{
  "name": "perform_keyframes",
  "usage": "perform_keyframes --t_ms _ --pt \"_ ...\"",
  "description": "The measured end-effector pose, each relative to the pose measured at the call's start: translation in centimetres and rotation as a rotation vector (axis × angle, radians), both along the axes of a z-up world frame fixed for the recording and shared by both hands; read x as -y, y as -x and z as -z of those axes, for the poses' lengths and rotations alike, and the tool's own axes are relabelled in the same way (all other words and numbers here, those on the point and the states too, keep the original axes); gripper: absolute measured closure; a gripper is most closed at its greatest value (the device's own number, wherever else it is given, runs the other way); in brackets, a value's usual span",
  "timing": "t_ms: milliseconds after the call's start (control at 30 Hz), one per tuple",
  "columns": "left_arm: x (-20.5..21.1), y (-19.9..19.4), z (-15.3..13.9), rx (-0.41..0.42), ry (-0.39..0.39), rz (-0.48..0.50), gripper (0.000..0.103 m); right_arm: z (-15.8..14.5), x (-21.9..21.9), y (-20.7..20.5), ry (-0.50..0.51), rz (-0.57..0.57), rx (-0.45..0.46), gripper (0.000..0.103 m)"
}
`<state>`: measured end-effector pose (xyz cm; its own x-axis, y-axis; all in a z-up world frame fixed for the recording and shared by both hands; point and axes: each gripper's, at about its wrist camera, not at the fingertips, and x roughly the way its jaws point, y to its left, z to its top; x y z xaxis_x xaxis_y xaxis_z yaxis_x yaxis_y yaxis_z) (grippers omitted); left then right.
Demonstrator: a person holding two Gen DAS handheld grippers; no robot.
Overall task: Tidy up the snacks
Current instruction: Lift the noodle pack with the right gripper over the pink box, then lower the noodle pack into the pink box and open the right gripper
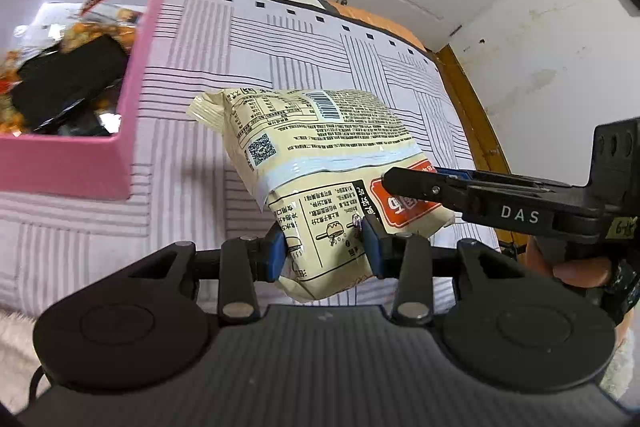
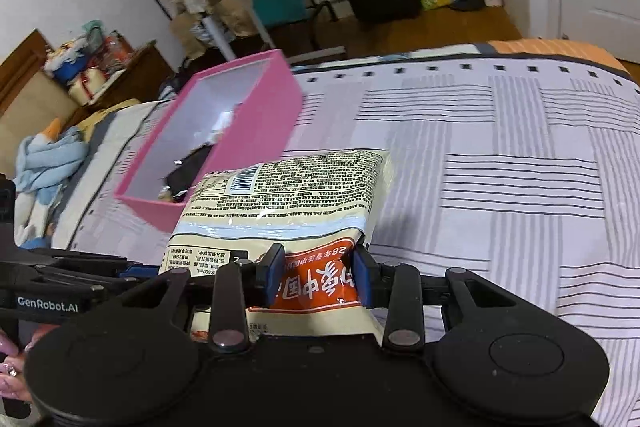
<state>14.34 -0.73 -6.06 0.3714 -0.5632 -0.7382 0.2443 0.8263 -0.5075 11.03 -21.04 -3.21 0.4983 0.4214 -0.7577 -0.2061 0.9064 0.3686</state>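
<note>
Evidently light and crinkly, the cream snack bag (image 1: 320,163) is pinched along its near edge by both the left gripper (image 1: 325,251) and the right gripper (image 2: 318,277), a soft film that crushes if squeezed harder.

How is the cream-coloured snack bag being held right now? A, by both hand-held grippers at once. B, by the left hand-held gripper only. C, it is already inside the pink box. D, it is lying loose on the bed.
A: the left hand-held gripper and the right hand-held gripper each pinch the near end of the snack bag, which hangs above the striped bedsheet, outside the pink box.
</note>
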Motion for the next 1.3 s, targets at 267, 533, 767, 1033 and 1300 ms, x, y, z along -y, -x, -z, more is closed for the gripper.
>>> perform_keyframes --t_ms 267,533,767,1033,1300 --pt "-5.6 4.5 -2.0 0.033 0.042 -0.05 0.065 -3.0 -5.3 1.8 0.027 -0.094 0.019 0.058" --pt "-10.3 4.3 -4.5 0.087 0.02 -0.108 0.065 -4.9 -10.0 -2.5 0.031 -0.163 0.036 0.058" --pt "-14.2 0.3 -5.3 0.183 0.007 -0.202 0.065 -5.2 -13.7 -8.7 0.005 -0.182 0.061 0.058" --pt "-17.9 -7.2 -3.5 0.146 0.023 -0.297 0.064 -3.3 -17.8 -15.6 0.042 -0.18 0.065 0.058" --pt "-19.8 -15.0 0.3 0.068 -0.002 -0.349 0.062 0.5 -20.0 -19.4 0.071 -0.111 0.023 0.058"
